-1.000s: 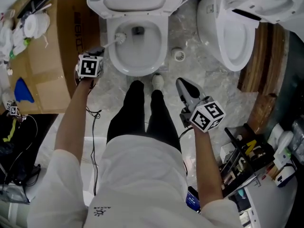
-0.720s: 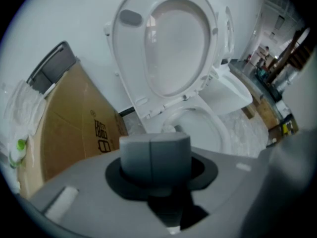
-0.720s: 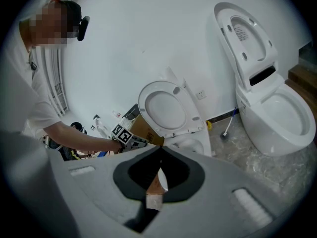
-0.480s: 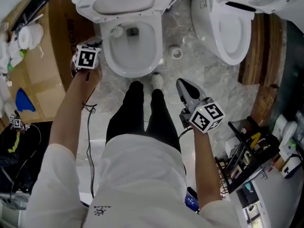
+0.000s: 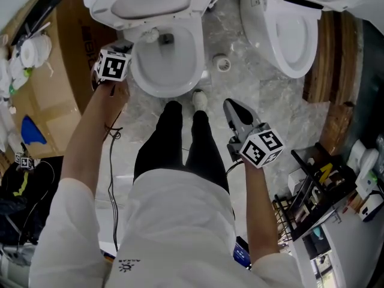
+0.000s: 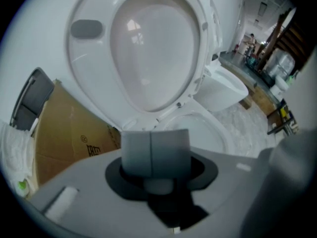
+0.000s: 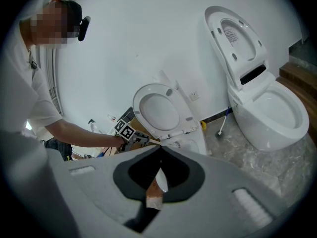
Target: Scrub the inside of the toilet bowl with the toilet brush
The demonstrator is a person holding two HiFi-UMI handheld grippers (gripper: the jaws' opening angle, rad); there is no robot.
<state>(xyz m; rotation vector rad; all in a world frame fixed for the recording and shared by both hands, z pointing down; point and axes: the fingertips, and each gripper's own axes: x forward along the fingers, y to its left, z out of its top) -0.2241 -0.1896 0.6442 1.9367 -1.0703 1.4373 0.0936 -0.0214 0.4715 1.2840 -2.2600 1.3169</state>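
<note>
- White bristles of the toilet brush (image 5: 150, 36) lay inside the toilet bowl (image 5: 180, 65), against its rear left wall just under the rim, close beside the dark drain opening.
- The left gripper (image 6: 154, 152) had its grey pads pressed together on the brush's pale handle (image 6: 158, 186), which showed just below them in the left gripper view. The raised toilet lid (image 6: 148, 53) filled the space above.
- The right gripper (image 7: 159, 152) hung well apart from the bowl, beside the person's right leg. Its jaws met at the tips with nothing between them.
- By these signs the scrubbing looked to be under way, with the brush at work in the back left of the bowl.
- No foam or streaks showed which parts had been covered, so the front, the right wall and the bottom probably remained to be done.
- A second toilet (image 5: 288, 35) to the right and a cardboard box (image 5: 57, 95) to the left took no part.
</note>
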